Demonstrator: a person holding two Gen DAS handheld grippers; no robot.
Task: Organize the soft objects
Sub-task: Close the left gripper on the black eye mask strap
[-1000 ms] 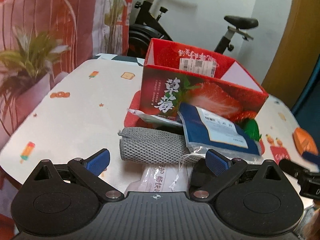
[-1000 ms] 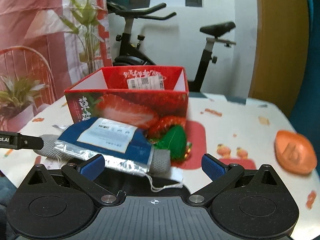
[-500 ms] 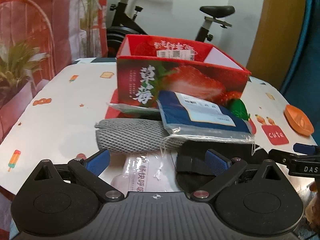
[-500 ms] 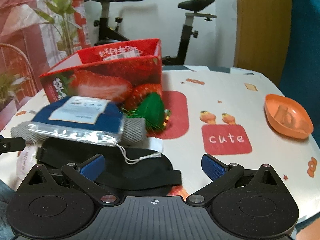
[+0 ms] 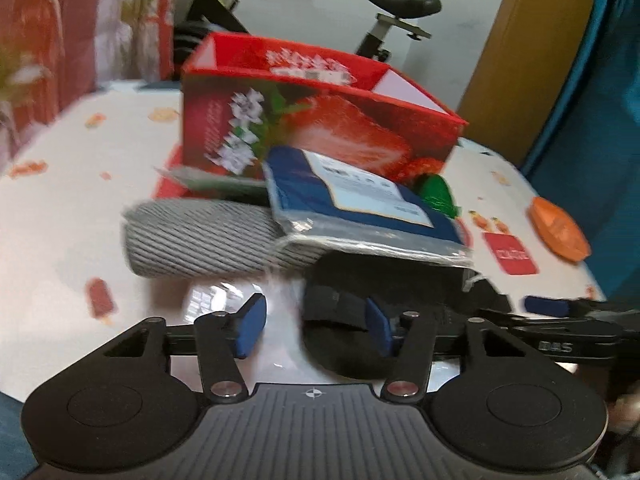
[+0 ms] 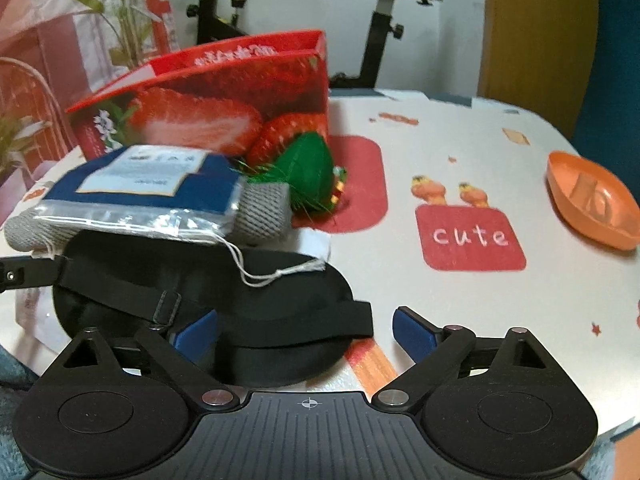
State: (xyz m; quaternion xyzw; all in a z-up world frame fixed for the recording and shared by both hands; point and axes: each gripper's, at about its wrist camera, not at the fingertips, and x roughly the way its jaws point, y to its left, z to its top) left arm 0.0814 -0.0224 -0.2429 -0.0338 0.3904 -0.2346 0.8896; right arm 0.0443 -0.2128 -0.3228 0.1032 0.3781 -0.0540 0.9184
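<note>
A black sleep mask (image 6: 260,300) with a strap lies at the table's near edge, partly under a blue packet in a clear bag (image 6: 148,184) and a grey knitted roll (image 5: 200,236). My right gripper (image 6: 304,330) straddles the mask's right end; its jaws are closing, the left pad at the fabric, the right pad apart from it. My left gripper (image 5: 314,328) is closing over the mask's left end (image 5: 340,320) and a white plastic packet (image 5: 216,296), with no pad pressing. A green plush piece (image 6: 312,168) leans on the red strawberry box (image 5: 312,128).
An orange dish (image 6: 592,200) sits at the far right on the patterned tablecloth (image 6: 460,160). An exercise bike (image 5: 392,12) and a potted plant (image 6: 120,8) stand behind the table. The table's near edge runs just under both grippers.
Both grippers have sunk and tilted down toward the pile, bringing the black mask between their fingers. The left jaws have narrowed a lot, the right jaws a little.
</note>
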